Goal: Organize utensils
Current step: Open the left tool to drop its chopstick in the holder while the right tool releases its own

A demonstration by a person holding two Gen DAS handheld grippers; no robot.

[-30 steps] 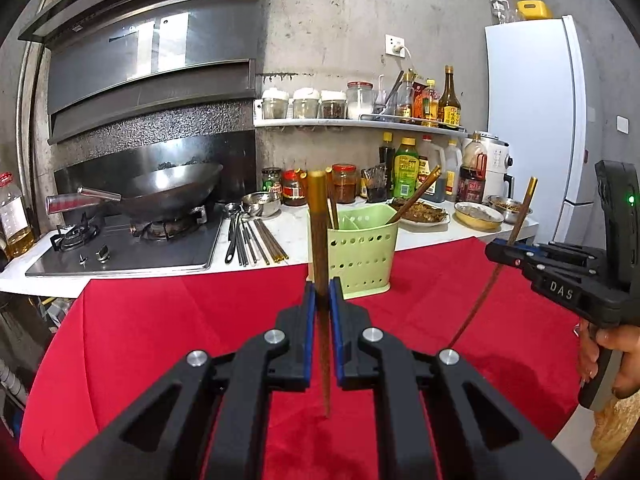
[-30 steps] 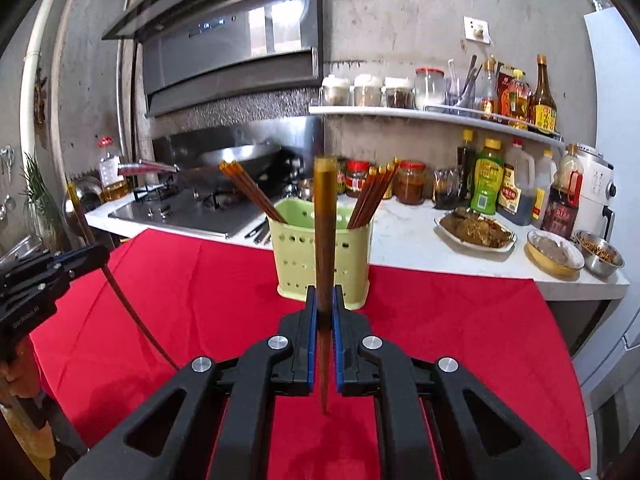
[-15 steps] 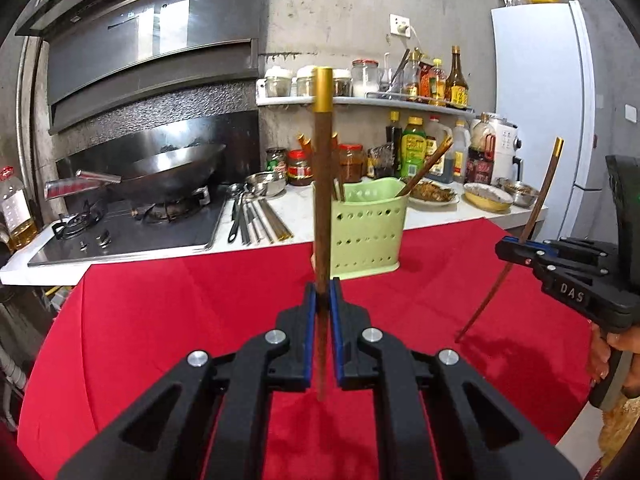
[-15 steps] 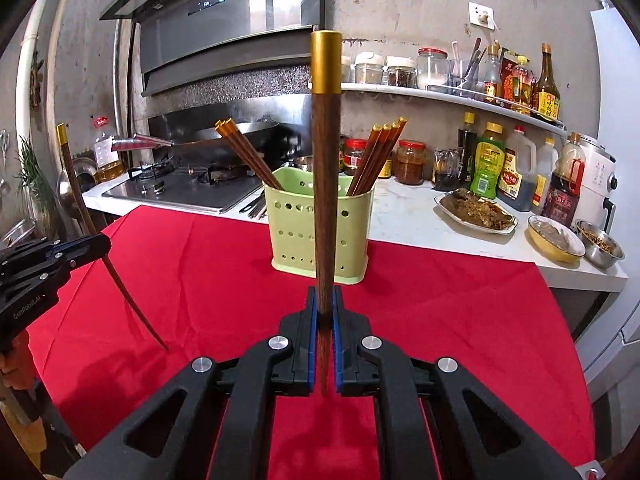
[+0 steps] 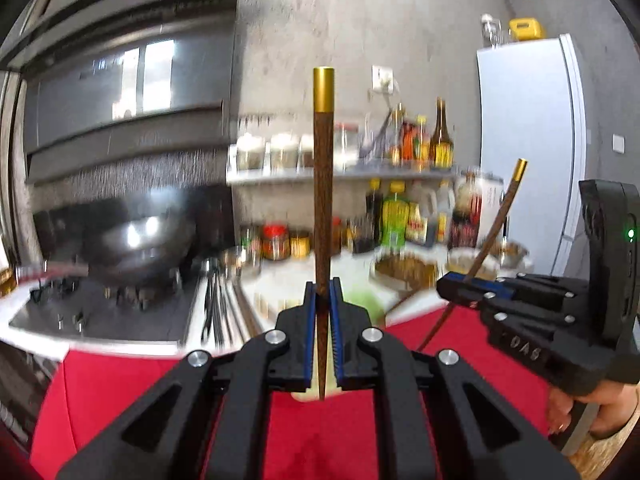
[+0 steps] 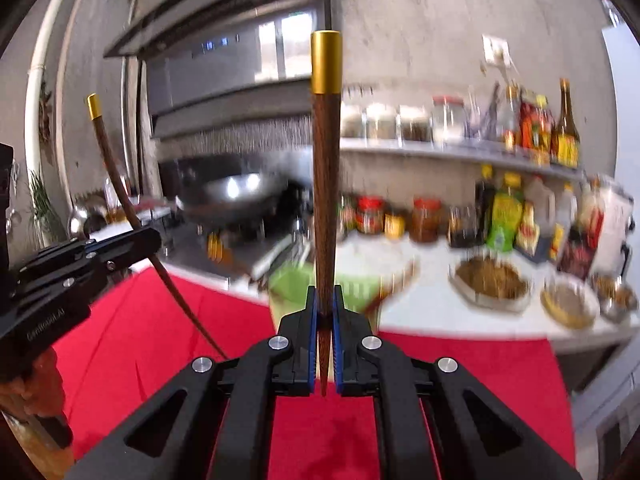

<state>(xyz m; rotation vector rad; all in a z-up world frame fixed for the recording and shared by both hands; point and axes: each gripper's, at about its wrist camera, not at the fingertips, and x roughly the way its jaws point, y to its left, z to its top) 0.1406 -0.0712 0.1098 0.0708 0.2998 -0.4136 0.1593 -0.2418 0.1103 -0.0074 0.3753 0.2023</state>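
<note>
two chopsticks on the way to the green holder

the left gripper [image 5: 322, 300] is clenched on one chopstick [image 5: 322, 184], the right gripper [image 6: 325, 304] on the other chopstick [image 6: 326, 184], both upright with the gold cap on top. the green holder [image 6: 296, 284] stands just behind on the red cloth [image 6: 132, 320]. next, i think, each thin tip must be brought over the holder's open top, then released.

Open red bench [image 6: 132, 336] left and right of green holder [image 6: 292, 284]; behind, crowded with bottles [image 6: 504, 220], dishes [image 6: 492, 280], wok [image 6: 236, 196].
</note>
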